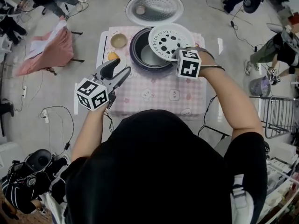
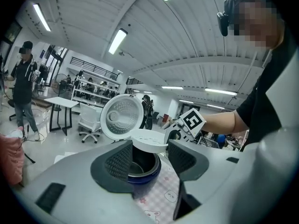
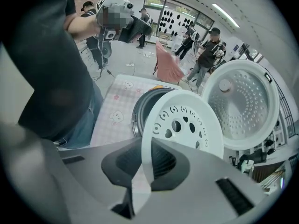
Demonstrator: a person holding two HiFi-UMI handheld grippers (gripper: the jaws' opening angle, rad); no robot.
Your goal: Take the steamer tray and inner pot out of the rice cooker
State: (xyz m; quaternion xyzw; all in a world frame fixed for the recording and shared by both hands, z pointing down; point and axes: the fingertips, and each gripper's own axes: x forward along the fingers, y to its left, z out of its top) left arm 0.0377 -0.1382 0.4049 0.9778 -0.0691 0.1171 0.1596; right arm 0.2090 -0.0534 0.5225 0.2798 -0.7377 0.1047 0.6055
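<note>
On the table [image 1: 159,96] with the pink checked cloth, rice cooker [image 1: 138,62] sits with lid [image 1: 154,7] swung fully open at the far side. Right gripper [image 1: 176,55] points steeply down, jaws nearly together and clamped on the near rim of the white steamer tray [image 1: 170,40]; right gripper view shows the rim edge-on between the 2 pads of the right gripper [image 3: 141,168], and the perforated face of the steamer tray [image 3: 183,125] tilted. Tray is clear of the cooker, hanging over the right part of the opening, not seated. Inner pot [image 1: 148,56] sits inside the cooker body, its metal bottom visible to the left of the tray. Left gripper [image 1: 120,68] is near the cooker's left front, roughly level, jaws wide with nothing clamped; its own view looks between the pads of the left gripper [image 2: 149,160] at the rice cooker [image 2: 145,177], with the steamer tray [image 2: 149,140] floating just above the rim. Left of the cooker: 1 small bowl [image 1: 118,40] and 1 orange item [image 1: 112,56], both apart from the grippers.
</note>
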